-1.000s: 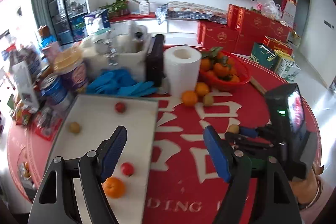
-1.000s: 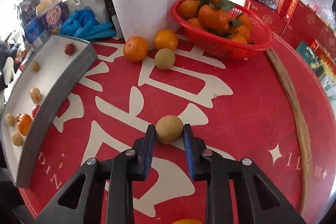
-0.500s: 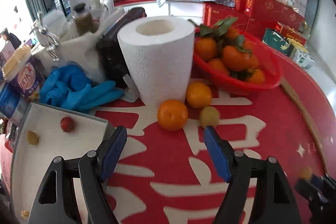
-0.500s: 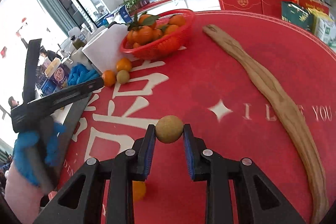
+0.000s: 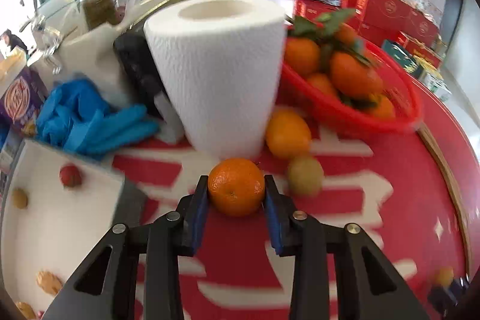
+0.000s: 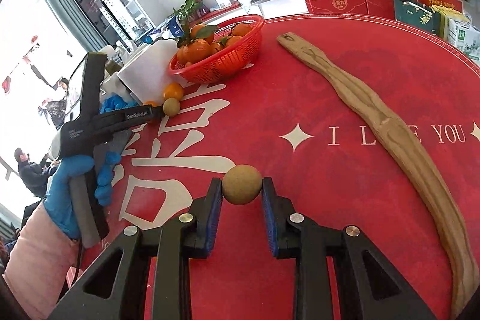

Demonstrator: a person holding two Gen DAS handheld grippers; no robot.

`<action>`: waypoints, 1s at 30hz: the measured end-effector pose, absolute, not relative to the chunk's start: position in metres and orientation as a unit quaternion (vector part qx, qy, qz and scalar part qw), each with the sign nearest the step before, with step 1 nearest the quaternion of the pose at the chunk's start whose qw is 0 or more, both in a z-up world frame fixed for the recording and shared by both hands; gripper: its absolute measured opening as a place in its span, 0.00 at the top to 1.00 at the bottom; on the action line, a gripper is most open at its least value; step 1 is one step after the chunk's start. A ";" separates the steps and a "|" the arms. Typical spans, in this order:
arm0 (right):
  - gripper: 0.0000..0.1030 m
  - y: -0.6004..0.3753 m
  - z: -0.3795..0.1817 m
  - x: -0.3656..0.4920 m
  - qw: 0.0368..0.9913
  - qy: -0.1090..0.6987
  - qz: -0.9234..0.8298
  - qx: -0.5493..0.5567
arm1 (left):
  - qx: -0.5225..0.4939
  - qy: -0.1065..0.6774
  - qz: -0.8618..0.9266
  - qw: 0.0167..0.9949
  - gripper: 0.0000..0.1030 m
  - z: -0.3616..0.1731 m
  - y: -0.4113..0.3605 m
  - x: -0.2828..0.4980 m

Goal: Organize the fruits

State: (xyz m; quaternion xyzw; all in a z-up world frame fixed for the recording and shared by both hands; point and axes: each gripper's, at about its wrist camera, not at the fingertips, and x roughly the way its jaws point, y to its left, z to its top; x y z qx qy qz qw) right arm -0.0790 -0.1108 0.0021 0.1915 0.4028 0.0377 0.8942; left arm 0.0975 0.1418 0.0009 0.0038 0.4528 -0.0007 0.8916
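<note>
My left gripper [image 5: 236,190] is shut on an orange tangerine [image 5: 236,185] just in front of the paper towel roll [image 5: 217,68]. Another orange fruit [image 5: 287,131] and a green-brown round fruit [image 5: 304,175] lie to its right. The white tray [image 5: 54,218] at the left holds several small fruits. My right gripper [image 6: 241,188] is shut on a tan round fruit [image 6: 241,184] held above the red tablecloth. The left gripper also shows in the right wrist view [image 6: 156,111], beside the loose fruits.
A red basket [image 5: 360,110] of tangerines with leaves stands right of the roll; it also shows in the right wrist view [image 6: 222,62]. Blue gloves [image 5: 90,116], bottles and boxes crowd the back left. A long wooden piece [image 6: 390,134] lies across the table at the right.
My left gripper moved forward to the roll and closed on the tangerine. My right gripper, still holding the tan fruit, stayed nearly in place over the right side of the table.
</note>
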 end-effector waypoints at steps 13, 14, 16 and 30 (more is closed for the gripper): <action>0.73 -0.120 -0.002 -0.088 0.892 0.394 0.025 0.220 | 0.009 0.432 0.010 0.902 0.63 -0.002 0.163 -0.056; 0.73 -0.120 -0.002 -0.088 0.892 0.395 0.025 0.218 | 0.009 0.423 0.011 0.906 0.63 -0.003 0.165 -0.060; 0.73 -0.120 -0.003 -0.087 0.892 0.395 0.023 0.217 | 0.007 0.420 0.013 0.907 0.63 -0.003 0.164 -0.058; 0.73 -0.126 -0.004 -0.089 0.890 0.389 0.029 0.237 | -0.001 0.421 0.011 0.907 0.63 -0.005 0.160 -0.058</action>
